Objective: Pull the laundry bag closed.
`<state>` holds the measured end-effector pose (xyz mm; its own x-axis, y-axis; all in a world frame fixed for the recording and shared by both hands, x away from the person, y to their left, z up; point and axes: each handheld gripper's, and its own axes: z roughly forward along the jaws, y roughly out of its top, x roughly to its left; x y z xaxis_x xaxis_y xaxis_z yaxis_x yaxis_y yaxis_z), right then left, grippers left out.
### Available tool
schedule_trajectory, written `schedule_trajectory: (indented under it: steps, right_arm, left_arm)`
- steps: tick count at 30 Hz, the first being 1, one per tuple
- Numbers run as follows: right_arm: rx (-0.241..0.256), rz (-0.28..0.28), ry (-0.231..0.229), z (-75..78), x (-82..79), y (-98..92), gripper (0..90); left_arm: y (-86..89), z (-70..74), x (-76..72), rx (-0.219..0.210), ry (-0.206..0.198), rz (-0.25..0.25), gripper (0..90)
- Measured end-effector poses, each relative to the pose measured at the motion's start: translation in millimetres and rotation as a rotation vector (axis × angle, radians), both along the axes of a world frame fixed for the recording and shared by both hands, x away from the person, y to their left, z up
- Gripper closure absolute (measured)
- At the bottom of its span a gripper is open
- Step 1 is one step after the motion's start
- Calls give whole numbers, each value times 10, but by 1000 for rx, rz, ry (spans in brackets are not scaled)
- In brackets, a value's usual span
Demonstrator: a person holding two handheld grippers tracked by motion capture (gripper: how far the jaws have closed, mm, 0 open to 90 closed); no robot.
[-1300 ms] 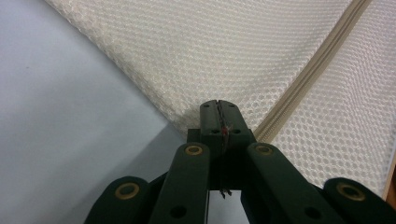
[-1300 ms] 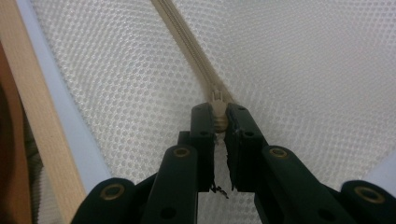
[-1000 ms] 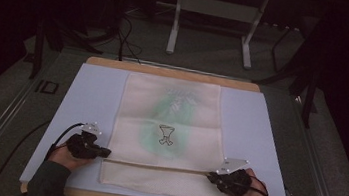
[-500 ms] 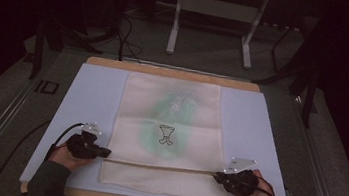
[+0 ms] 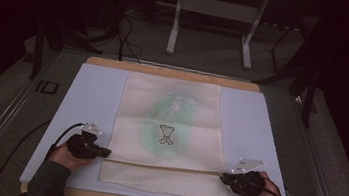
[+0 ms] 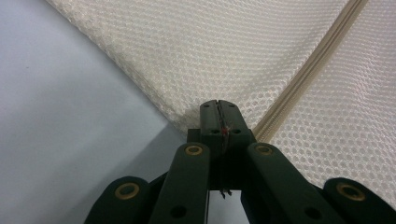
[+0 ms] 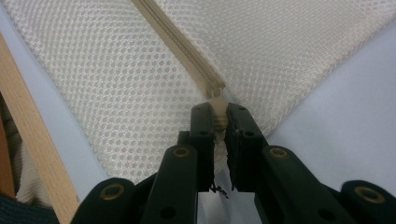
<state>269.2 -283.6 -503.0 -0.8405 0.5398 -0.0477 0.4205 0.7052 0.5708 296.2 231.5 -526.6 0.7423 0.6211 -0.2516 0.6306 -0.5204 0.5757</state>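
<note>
Rightward and slightly down is where the right gripper (image 5: 244, 181) has gone compared with a second ago, sitting now at the lower right of the high view, past the bag's right edge; the left gripper (image 5: 87, 146) at the lower left has stayed put. Between them the mesh bag (image 5: 169, 122) lies flat across the middle of the pale blue tabletop (image 5: 87, 97), with a green shape and a small dark print showing through it. Its zipper (image 5: 164, 167) runs as a straight line from one gripper to the other near the bottom of the frame. That outward drift probably means the zipper has been drawn to its end and pulled taut. Left jaws are closed, pinching the bag's corner (image 6: 205, 112) beside the zipper. Right jaws clamp the beige zipper pull (image 7: 218, 112).
</note>
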Motion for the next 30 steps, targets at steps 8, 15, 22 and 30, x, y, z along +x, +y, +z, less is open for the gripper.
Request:
schedule_trajectory:
  steps: [8, 15, 22, 30]
  right_arm:
    - [31, -11, -5, -35, 19, 3, 687]
    - [77, -27, -13, -25, 26, 4, 592]
    - [105, -63, -37, -31, 51, -23, 554]
    - [163, -187, -71, -34, 107, -177, 534]
  left_arm:
    - [-3, 2, 0, 1, -5, -5, 898]
    - [-11, 11, 5, 5, -9, -13, 896]
    - [-26, 38, 6, 10, -31, -18, 874]
    - [-28, 65, 8, 4, -73, 9, 852]
